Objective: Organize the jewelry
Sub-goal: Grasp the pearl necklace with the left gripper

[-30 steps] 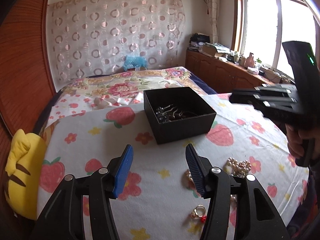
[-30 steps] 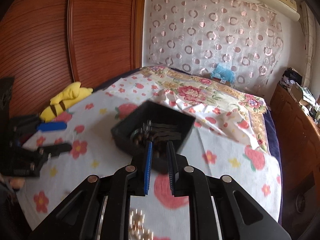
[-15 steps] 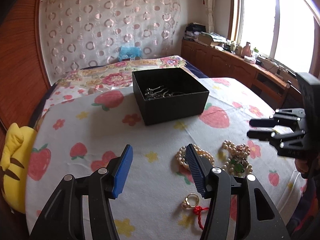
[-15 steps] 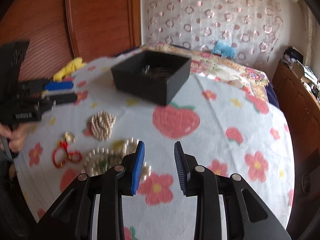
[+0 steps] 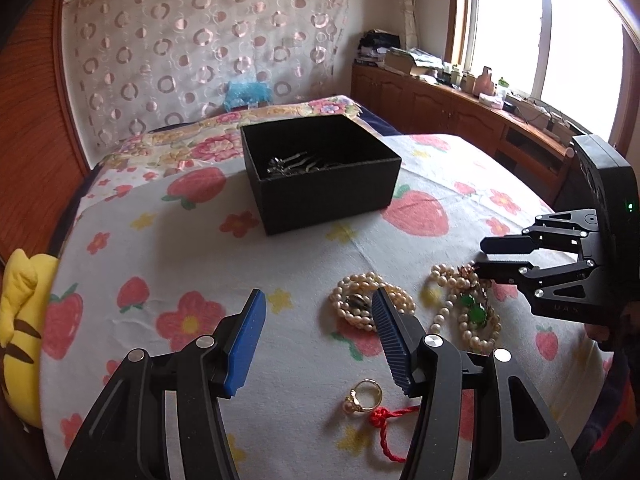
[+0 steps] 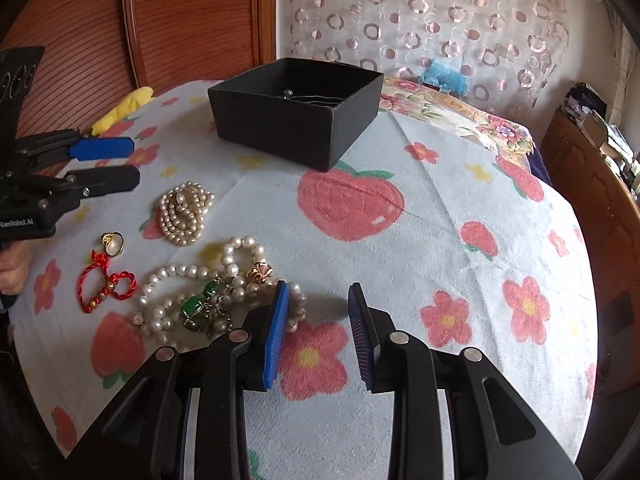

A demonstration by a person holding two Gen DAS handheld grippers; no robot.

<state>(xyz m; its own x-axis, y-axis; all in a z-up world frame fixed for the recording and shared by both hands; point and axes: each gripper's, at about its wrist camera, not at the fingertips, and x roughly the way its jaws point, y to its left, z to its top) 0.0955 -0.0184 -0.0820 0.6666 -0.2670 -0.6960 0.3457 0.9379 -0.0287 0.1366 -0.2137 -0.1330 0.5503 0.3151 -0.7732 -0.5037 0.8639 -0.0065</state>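
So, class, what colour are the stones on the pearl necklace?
Green stones, clearest in the right wrist view.

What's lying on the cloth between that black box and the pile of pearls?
Nothing: between the black box and the coiled pearl strand only the printed cloth shows, clearest in the right wrist view.

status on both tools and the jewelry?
Left tool open, empty. Right tool open, empty, beside pearl necklace. Jewelry loose on cloth, box clear. Nothing in the way.
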